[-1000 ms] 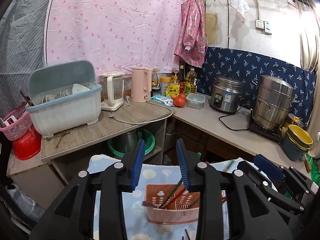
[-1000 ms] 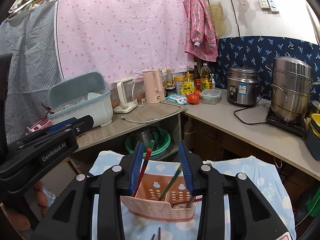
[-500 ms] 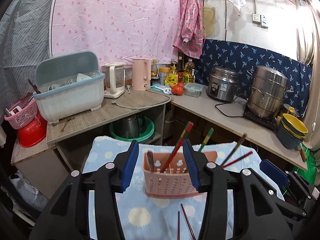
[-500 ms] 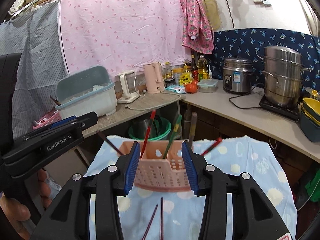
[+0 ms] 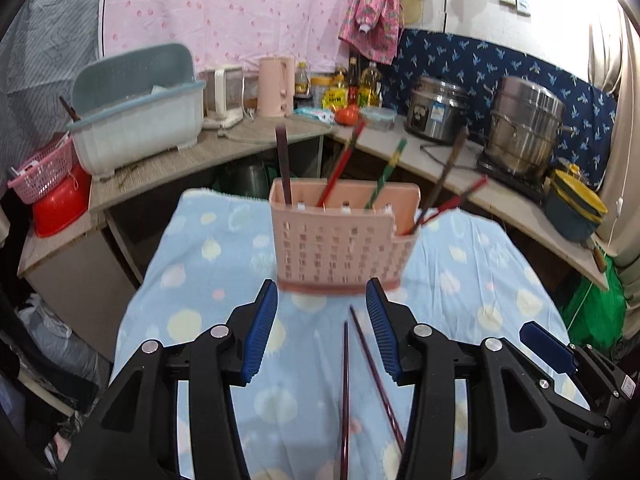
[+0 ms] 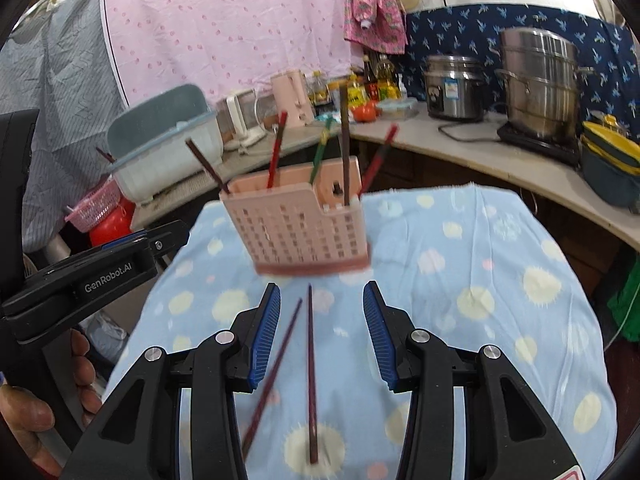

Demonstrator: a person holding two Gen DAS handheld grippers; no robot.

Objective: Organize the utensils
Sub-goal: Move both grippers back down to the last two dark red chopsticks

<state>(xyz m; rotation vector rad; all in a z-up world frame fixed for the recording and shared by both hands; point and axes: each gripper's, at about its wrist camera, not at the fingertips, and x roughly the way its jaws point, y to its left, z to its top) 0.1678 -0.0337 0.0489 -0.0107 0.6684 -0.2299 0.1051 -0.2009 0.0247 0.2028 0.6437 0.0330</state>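
A pink perforated utensil holder stands on the blue spotted cloth. Several chopsticks lean in it. Two dark red chopsticks lie loose on the cloth in front of it. My left gripper hovers open just short of the holder, the loose pair lying below its jaws. My right gripper is open too, above the same pair. Neither holds anything. The left gripper's body shows at the left of the right wrist view, gripped by a hand.
Behind the cloth-covered table runs an L-shaped counter with a blue-grey dish rack, a pink kettle, a rice cooker, a steel steamer pot and stacked bowls. A pink basket and red basin sit far left.
Both grippers have dropped and tipped downward. The holder has slid from between the jaws to beyond the tips. Both pairs of jaws stand a little wider. The loose chopsticks have come into view.
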